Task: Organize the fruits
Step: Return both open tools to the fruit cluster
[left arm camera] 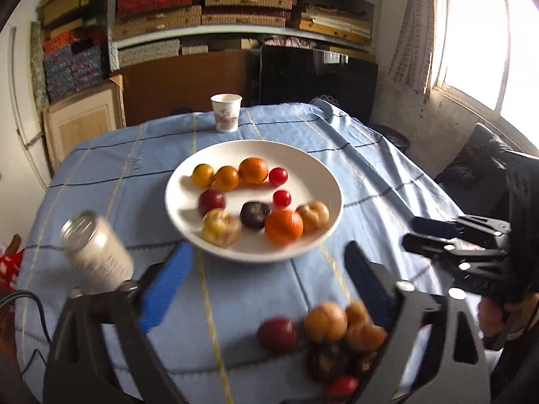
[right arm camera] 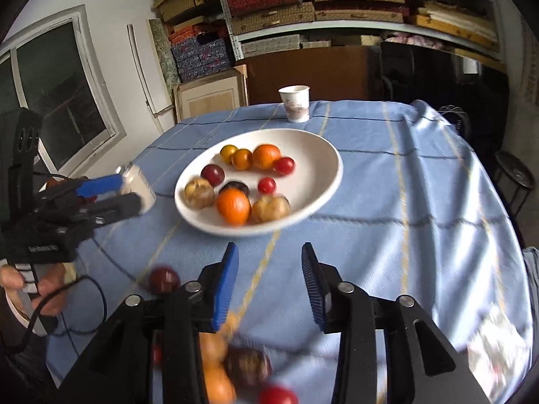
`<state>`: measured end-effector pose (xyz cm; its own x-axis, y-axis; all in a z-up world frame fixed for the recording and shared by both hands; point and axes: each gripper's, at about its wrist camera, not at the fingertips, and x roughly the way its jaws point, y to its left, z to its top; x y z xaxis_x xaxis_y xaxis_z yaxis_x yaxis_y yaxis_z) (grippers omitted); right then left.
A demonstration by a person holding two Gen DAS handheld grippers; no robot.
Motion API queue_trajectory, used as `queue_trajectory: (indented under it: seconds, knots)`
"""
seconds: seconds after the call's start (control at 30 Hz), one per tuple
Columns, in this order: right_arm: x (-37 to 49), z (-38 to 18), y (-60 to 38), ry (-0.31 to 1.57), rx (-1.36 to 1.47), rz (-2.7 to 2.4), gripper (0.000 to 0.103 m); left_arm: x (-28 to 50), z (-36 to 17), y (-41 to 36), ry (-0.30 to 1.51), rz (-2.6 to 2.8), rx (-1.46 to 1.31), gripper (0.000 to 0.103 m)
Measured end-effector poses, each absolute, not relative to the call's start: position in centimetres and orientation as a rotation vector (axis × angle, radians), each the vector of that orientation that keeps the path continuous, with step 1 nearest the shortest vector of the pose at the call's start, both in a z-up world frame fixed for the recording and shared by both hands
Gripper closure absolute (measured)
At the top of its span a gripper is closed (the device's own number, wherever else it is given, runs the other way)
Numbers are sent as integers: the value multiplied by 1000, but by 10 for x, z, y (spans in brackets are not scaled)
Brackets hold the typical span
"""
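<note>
A white plate (left arm camera: 316,168) (right arm camera: 313,155) sits mid-table and holds several fruits: oranges, small yellow and red ones, a dark one and brownish ones. A loose pile of fruits (left arm camera: 337,336) (right arm camera: 232,363) lies on the blue cloth near the front edge, blurred. My left gripper (left arm camera: 266,282) is open short of the plate, with only cloth between its fingers; the pile lies by its right finger. My right gripper (right arm camera: 267,279) is open too, nothing between its pads, the pile beneath its left finger. Each gripper shows in the other's view, the left gripper (right arm camera: 131,190) and the right gripper (left arm camera: 409,234).
A pale can (left arm camera: 97,252) (right arm camera: 138,185) lies tilted on the cloth left of the plate, beside the left gripper's tips. A paper cup (left arm camera: 226,112) (right arm camera: 294,102) stands at the far edge. A dark stool (right arm camera: 515,175) stands off the table's right side. Shelves of boxes fill the back wall.
</note>
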<state>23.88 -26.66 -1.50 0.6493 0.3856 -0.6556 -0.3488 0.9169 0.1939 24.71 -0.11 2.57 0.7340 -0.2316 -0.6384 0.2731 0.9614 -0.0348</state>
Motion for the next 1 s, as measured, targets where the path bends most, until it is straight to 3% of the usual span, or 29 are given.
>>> queue_trajectory:
  seconds: [0.07,0.33,1.0]
  knots:
    - [214,-23,-277,762,40,399,63,226,20,2,672,-255,82,4]
    - [153,-57,-294,792,33,341,59,176,-26,26,690,-196,61,4]
    - [166,-77,-275,888,-3,358,59,165,-34,62,719,-91,-57,4]
